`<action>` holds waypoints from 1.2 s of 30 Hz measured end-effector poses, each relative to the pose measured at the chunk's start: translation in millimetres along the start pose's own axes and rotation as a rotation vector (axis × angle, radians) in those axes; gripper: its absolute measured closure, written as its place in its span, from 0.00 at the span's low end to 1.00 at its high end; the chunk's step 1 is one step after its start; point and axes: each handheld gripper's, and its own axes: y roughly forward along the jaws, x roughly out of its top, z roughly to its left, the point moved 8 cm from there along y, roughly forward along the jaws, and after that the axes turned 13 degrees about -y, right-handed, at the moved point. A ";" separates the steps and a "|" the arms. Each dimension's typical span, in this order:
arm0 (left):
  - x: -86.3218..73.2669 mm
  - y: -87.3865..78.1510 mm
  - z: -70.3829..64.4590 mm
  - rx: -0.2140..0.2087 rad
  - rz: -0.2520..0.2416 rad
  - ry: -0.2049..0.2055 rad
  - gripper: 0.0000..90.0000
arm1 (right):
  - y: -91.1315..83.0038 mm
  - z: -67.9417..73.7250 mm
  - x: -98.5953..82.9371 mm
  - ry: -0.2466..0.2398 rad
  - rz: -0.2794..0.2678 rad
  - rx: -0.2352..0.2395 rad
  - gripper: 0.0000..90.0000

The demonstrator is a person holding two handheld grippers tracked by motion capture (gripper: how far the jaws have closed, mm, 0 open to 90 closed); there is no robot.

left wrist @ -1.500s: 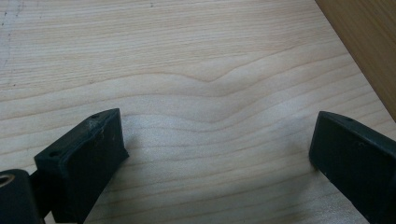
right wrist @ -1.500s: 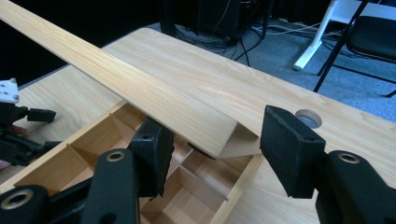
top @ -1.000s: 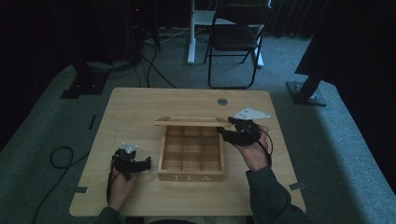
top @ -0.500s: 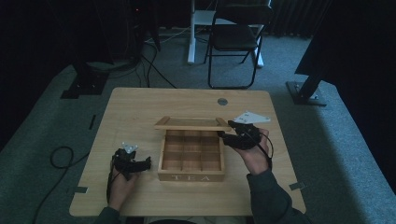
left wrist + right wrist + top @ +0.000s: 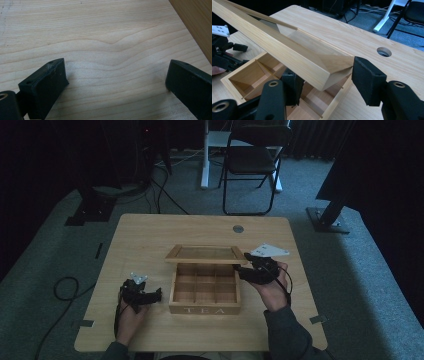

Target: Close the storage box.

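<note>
Over the tea box (image 5: 204,290), the lid (image 5: 206,254) seems lowered since earlier.

Tea box (image 5: 204,295) mid-table (image 5: 150,235); left tool (image 5: 158,293) beside it, right tool (image 5: 237,271) at its lid (image 5: 205,254)

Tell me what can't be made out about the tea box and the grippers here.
- Tea box compartments: right gripper view, the raised lid covers most of them.
- Right gripper: whether it actually clamps the lid corner is unclear.
- Left gripper: frame bottom cuts off its open jaws.
</note>
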 end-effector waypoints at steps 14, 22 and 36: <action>0.2 0.3 -0.2 0.000 -0.005 -0.004 0.04 | -0.4 7.1 -11.0 0.010 -0.001 0.002 0.48; 0.1 0.2 -0.1 0.000 -0.003 -0.001 0.04 | -0.5 10.7 -17.7 0.012 0.004 0.008 0.48; 0.1 0.2 -0.2 0.000 -0.003 -0.002 0.04 | -0.3 17.4 -28.7 0.009 0.013 0.006 0.48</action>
